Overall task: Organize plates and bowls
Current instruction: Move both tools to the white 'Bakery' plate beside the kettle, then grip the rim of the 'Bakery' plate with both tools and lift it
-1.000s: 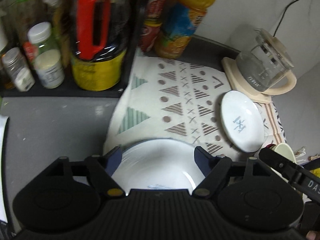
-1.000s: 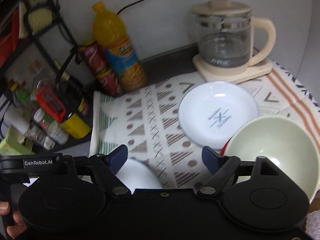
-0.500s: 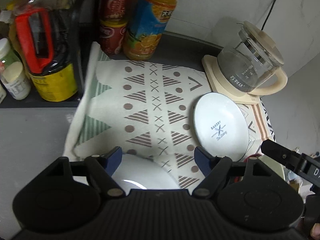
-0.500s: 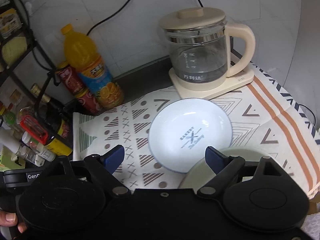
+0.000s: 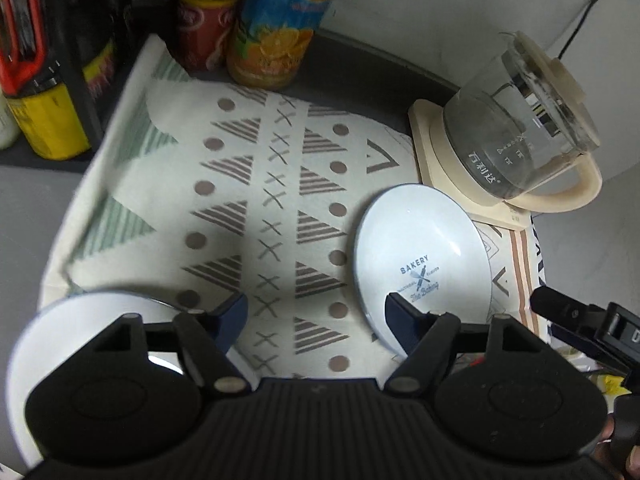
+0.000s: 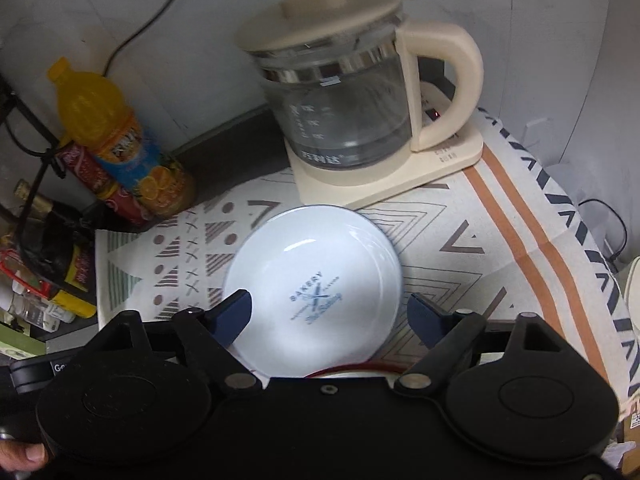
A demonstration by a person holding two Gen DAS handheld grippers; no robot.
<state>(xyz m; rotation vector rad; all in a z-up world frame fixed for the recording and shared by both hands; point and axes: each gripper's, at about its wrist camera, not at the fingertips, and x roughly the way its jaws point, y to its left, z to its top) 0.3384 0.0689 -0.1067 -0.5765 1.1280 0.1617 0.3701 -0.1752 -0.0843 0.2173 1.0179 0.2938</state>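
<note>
A white plate printed "BAKERY" [image 5: 420, 264] lies on the patterned cloth [image 5: 256, 184] in front of the kettle; it also shows in the right wrist view [image 6: 316, 292]. My left gripper [image 5: 316, 320] is open, with the plate just past its right finger. A second white dish [image 5: 80, 320] sits low on the left, partly behind the left finger. My right gripper [image 6: 330, 316] is open and hovers over the near side of the plate. A red-rimmed dish edge [image 6: 352, 370] peeks out under the right gripper's body.
A glass kettle on a cream base [image 6: 352, 92] stands behind the plate. An orange juice bottle [image 6: 116, 140] and red cans [image 5: 200, 24] stand at the back left, beside a black rack with bottles [image 5: 44, 92]. The cloth's striped edge [image 6: 540, 240] drops off at the right.
Both grippers have moved forward and to the right. The left one has left the white dish, now at its lower left. The green bowl has dropped out of the right view.
</note>
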